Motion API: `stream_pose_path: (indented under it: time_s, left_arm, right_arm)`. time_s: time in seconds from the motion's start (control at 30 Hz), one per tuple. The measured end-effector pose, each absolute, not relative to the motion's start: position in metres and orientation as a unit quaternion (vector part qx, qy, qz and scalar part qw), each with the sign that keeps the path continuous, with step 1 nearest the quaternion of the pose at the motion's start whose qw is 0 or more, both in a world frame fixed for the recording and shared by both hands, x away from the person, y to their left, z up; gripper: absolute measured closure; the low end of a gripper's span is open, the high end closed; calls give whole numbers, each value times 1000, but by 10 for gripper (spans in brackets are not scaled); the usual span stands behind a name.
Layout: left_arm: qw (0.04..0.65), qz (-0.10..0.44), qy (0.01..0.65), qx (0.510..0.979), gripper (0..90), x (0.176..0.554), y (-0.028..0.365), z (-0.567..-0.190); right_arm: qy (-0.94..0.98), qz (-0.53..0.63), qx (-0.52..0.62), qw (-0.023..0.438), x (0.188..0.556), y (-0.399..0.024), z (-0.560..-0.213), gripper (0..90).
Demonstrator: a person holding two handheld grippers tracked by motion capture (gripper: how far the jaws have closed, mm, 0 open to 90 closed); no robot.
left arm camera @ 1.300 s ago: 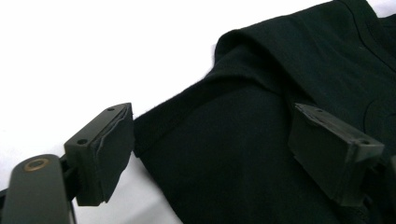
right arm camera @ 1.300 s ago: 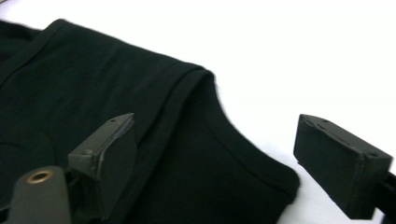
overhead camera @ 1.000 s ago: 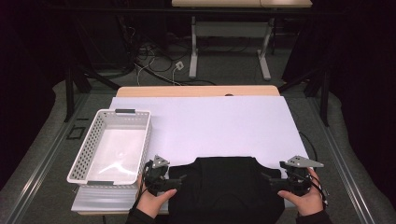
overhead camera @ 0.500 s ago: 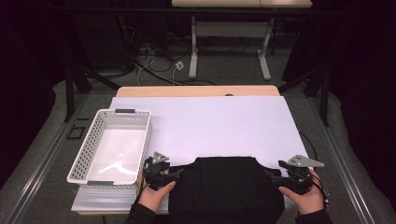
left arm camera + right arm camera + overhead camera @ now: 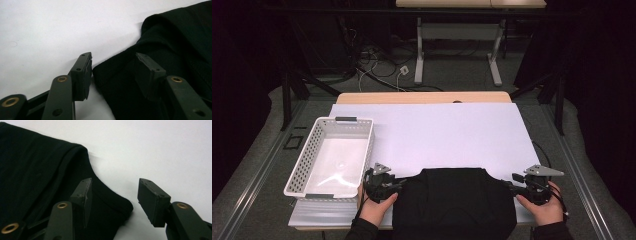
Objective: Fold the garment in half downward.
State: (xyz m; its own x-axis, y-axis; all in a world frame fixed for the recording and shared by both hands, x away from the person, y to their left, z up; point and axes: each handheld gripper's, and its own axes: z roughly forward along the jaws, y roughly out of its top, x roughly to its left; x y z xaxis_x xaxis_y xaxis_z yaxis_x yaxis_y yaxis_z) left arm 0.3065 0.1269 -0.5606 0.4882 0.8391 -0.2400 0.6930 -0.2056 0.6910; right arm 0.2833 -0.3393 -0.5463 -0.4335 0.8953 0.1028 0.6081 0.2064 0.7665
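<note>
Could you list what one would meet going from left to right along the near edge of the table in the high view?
White basket → left gripper → black garment → right gripper

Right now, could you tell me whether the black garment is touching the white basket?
Apart. The high view shows white table cover between the black garment and the white basket.
</note>
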Motion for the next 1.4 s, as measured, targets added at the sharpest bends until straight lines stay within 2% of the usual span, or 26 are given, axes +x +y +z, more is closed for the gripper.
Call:
stream_pose_path:
  time_s: [0.27, 0.5, 0.7, 0.93, 1.13, 1.4]
  left_arm:
    - [383, 93, 498, 772, 563, 307, 128, -560]
    - [382, 89, 500, 772, 615, 307, 128, -560]
    - [379, 88, 499, 774, 684, 307, 128, -559]
    - [377, 82, 499, 776, 762, 307, 128, -559]
    - [379, 71, 499, 776, 831, 308, 127, -559]
    - [387, 69, 494, 775, 846, 306, 128, -554]
  right_arm:
    - [754, 358, 525, 168, 284, -342, -553, 474]
    - [755, 356, 527, 159, 285, -345, -555, 560]
    - [758, 356, 528, 143, 283, -344, -554, 673]
    - [755, 364, 534, 109, 284, -342, -553, 775]
    - [756, 363, 536, 98, 285, -342, -553, 817]
    - [755, 371, 531, 101, 283, -340, -548, 842]
